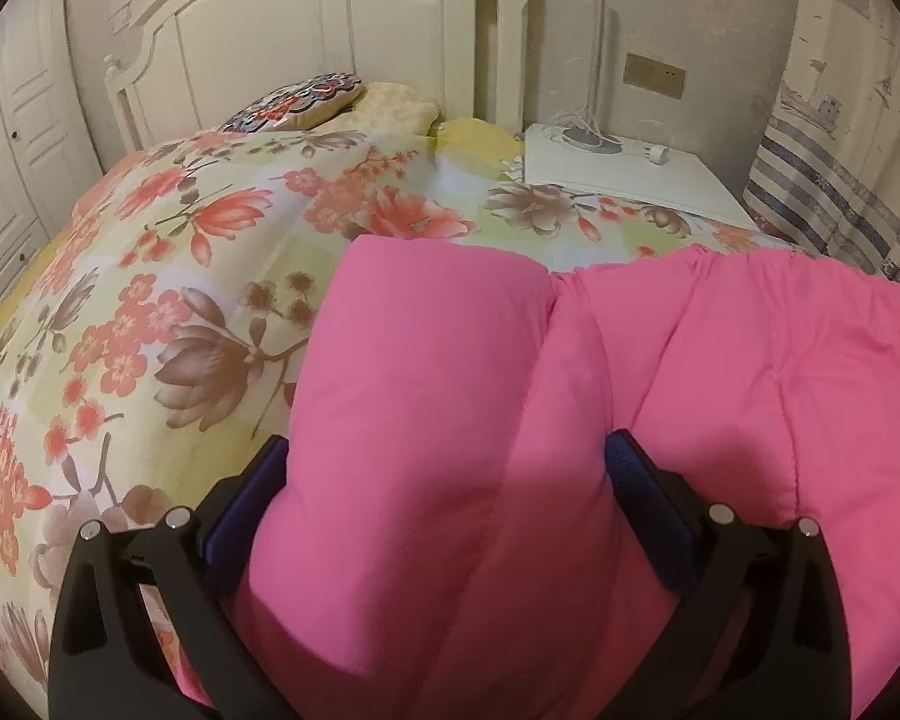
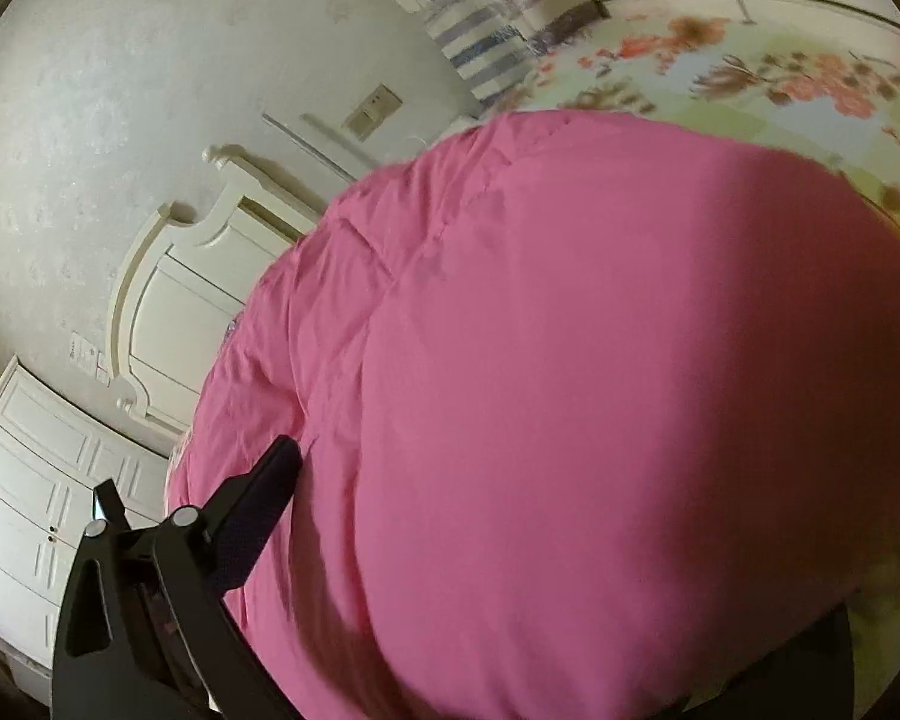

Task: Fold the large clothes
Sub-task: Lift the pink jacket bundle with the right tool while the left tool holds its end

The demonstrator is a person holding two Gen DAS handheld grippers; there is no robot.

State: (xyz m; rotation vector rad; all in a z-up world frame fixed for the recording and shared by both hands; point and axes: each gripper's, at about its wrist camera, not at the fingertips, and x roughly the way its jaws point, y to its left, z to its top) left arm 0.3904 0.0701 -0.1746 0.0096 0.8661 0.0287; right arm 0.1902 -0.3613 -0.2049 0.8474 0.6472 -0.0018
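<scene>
Left hand-held gripper [image 1: 447,468] has its jaws spread wide around a thick puffy fold of the pink padded garment [image 1: 660,348], both blue pads [image 1: 648,516] pressed against the fabric, so it grips that bulge. The garment lies on the bed's floral quilt [image 1: 168,276], spreading ahead and to the right of this gripper; quilt shows bare to its left. Beyond it, far ahead: white headboard [image 1: 330,42], patterned pillow [image 1: 297,102], white nightstand [image 1: 624,174] to the right, striped curtain [image 1: 822,192] further right. Right hand-held gripper [image 2: 450,468] stands wide, view rolled; only its left finger [image 2: 264,498] shows, lying against the pink fabric, which bulges over the other finger. Cannot tell whether it is clamping or just resting around the bulk. Quilt visible above the garment in that view, blurred.
</scene>
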